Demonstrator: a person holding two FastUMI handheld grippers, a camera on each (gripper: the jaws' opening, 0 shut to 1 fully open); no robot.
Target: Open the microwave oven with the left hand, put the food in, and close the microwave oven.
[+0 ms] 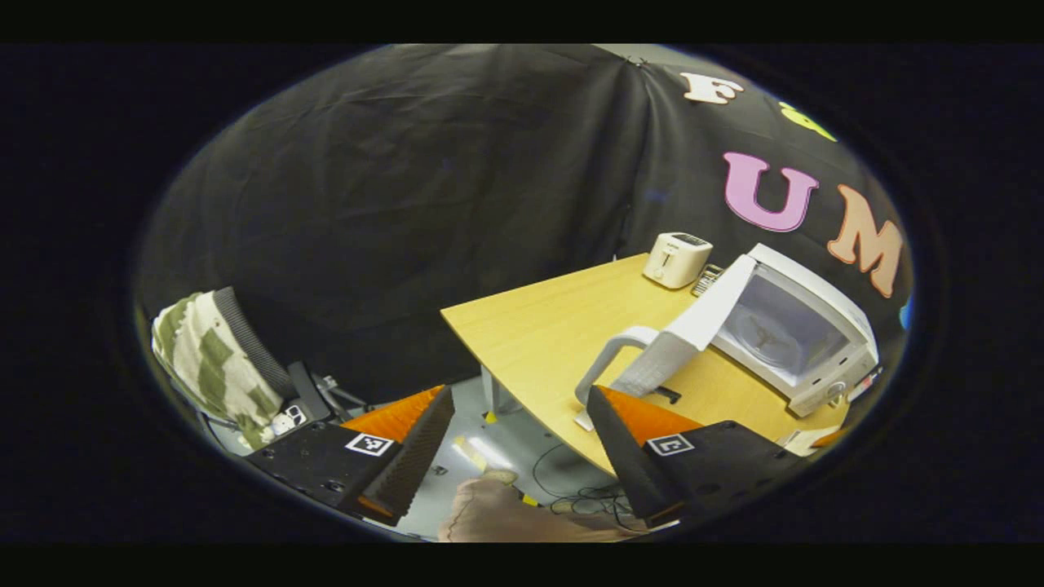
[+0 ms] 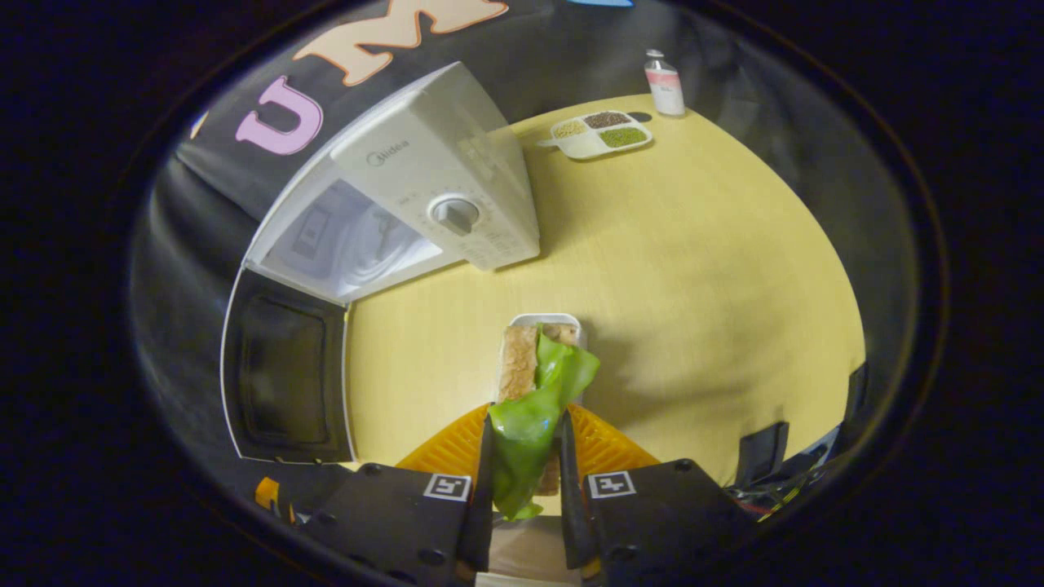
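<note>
Right gripper view: we note the right gripper (image 2: 526, 456) clamped on the food (image 2: 534, 399), a leaf-topped sandwich over bare wooden table (image 2: 718, 269). Beyond, the microwave oven (image 2: 408, 204) stands open, door (image 2: 285, 375) swung left. Left gripper view: our left gripper (image 1: 522, 440) spreads wide off the table edge; a toaster (image 1: 677, 259) sits behind.

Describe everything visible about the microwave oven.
The microwave oven is a white, plastic-looking box standing on the yellow wooden table. Its door, dark-windowed with a white frame, hangs wide open, showing a pale cavity with a turntable. A round dial sits on the control panel. In the left gripper view, the door's curved handle lies just beyond the open left claw, untouched.
</note>
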